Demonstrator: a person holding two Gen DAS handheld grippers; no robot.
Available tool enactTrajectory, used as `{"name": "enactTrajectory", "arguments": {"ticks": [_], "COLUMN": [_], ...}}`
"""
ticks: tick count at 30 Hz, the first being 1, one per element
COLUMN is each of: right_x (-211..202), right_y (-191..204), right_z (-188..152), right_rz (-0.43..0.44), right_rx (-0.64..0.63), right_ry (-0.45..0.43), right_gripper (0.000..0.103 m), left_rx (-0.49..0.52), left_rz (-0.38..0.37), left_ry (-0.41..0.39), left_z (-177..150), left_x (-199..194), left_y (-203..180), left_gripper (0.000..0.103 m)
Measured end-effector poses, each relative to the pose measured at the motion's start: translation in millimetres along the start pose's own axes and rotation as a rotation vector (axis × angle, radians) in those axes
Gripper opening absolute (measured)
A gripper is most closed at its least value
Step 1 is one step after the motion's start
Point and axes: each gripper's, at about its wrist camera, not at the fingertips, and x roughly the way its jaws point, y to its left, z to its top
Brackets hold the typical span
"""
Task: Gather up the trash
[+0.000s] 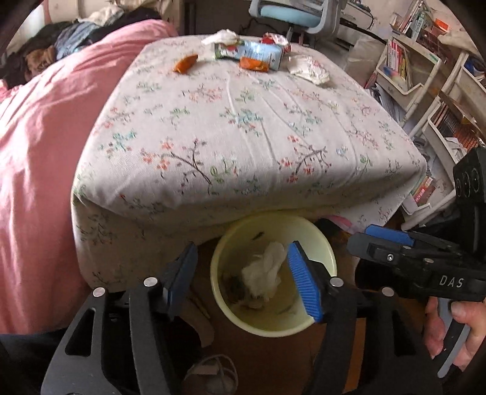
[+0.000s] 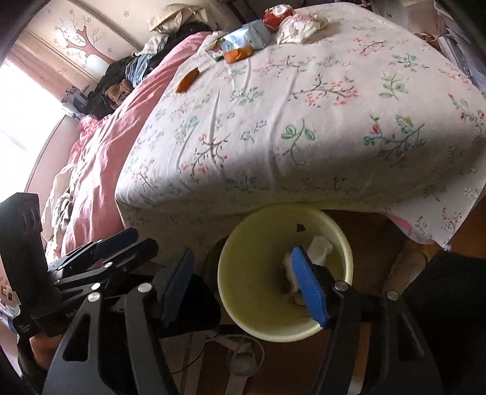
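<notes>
A pale yellow bin (image 1: 326, 258) (image 2: 243, 328) stands on the floor at the foot of the bed, with crumpled white tissue (image 1: 264, 273) (image 2: 319, 246) inside. My left gripper (image 1: 243, 276) is open and empty above the bin. My right gripper (image 2: 246, 282) is open and empty above it too; it shows in the left wrist view (image 1: 382, 240). On the far end of the floral sheet (image 1: 243, 127) lie trash items: an orange wrapper (image 1: 186, 63) (image 2: 187, 79), another orange wrapper (image 1: 253, 64) (image 2: 238, 54), a blue carton (image 1: 261, 54) (image 2: 246, 38), a red wrapper (image 1: 273, 39) (image 2: 278, 13), and white tissues (image 1: 308, 69) (image 2: 300, 27).
A pink duvet (image 1: 45, 152) (image 2: 100, 158) covers the bed's left side, with clothes piled beyond. White shelves with books (image 1: 410, 70) stand to the right. A blue chair (image 1: 291, 15) stands behind the bed. Cords and a shoe (image 2: 240, 358) lie on the wooden floor.
</notes>
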Motion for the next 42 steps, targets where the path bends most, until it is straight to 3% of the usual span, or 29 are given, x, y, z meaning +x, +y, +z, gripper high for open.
{"name": "enactTrajectory", "arguments": {"ticks": [8,17,22,31,35,42], "right_x": [0,-2,-23,-63,-63,-40], "right_y": [4,20,31,51,37,4], "right_z": [4,11,28,118,154,186], "right_rz": [-0.035,-0.077,-0.094,-0.158,-0.195,-0.175], "right_rx": [-0.049,-0.139,-0.182,-0.299,-0.294,-0.141], "right_ry": [-0.035,-0.106,-0.216,-0.445,-0.523,-0.478], "right_gripper": [0.076,0.083,0.084,0.091,0.091,0.091], "left_rx": [0.006,-0.066,-0.091,-0.067,-0.098,-0.126], "left_rz": [0.059,0.094,0.105,0.126,0.136,0.174], "left_ry": [-0.137,-0.216,-0.281,-0.454,-0.478,-0.518], "left_z": [11,20,29,104,144,201], "left_x": [-20,-33,-46,-83,-81,-72], "left_y": [-2,9,15,27,45,72], "left_gripper": [0.081,0.09,0.092,0.096,0.096,0.096]}}
